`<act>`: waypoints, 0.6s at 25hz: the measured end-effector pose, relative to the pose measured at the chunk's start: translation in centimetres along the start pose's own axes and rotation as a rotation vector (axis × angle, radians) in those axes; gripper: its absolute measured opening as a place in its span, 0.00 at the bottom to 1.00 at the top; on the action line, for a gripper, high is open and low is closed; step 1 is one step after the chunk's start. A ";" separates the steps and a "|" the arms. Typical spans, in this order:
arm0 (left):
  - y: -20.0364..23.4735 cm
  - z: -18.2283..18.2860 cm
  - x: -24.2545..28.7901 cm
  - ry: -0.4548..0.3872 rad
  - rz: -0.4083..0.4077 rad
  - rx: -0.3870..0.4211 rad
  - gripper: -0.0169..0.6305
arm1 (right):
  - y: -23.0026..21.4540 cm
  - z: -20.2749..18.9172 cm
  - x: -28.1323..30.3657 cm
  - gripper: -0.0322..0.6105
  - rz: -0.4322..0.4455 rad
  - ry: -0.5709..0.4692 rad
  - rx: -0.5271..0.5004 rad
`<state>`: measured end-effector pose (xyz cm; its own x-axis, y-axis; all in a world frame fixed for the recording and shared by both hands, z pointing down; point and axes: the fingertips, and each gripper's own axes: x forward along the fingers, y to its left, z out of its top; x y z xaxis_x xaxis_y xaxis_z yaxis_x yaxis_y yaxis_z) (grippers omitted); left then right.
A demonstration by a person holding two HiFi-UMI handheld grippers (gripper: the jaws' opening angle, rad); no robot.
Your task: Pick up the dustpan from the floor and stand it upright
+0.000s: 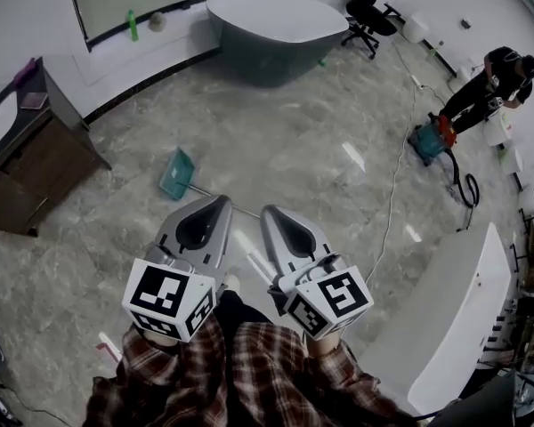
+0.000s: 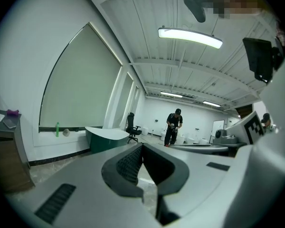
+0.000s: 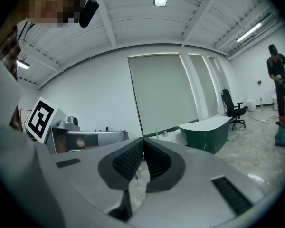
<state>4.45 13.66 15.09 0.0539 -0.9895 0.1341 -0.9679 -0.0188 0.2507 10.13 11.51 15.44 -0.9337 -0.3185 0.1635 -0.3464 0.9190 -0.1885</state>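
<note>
Head view: dustpan [image 1: 176, 174] lies on floor [image 1: 320, 149] beyond left tool [image 1: 219, 203]

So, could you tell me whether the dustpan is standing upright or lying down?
Lying down: the teal dustpan rests flat on the floor, its long handle stretched along it.

The grey marbled floor [image 1: 294, 132] carries a teal dustpan [image 1: 176, 174] lying down, a wooden cabinet [image 1: 27, 167] at left and a white cable [image 1: 393, 185] trailing at right.
</note>
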 end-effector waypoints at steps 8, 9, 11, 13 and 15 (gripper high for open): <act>5.7 1.0 5.5 0.008 0.084 -0.055 0.04 | -5.3 0.8 5.0 0.07 0.030 0.034 0.037; 7.0 1.2 6.1 0.002 0.093 -0.064 0.04 | -5.7 0.6 6.0 0.07 0.029 0.041 0.041; 9.8 1.5 7.5 -0.009 0.105 -0.076 0.04 | -6.7 0.0 8.2 0.07 0.019 0.051 0.049; 12.5 2.1 9.2 -0.016 0.111 -0.069 0.04 | -7.9 -0.1 10.5 0.07 0.001 0.051 0.056; 14.6 3.2 10.9 -0.016 0.099 -0.056 0.04 | -9.1 0.5 12.7 0.07 -0.024 0.042 0.067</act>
<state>-9.92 2.13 17.11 -0.0460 -0.9882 0.1459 -0.9531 0.0871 0.2898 1.37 -1.01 18.79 -0.9211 -0.3285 0.2091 -0.3749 0.8933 -0.2480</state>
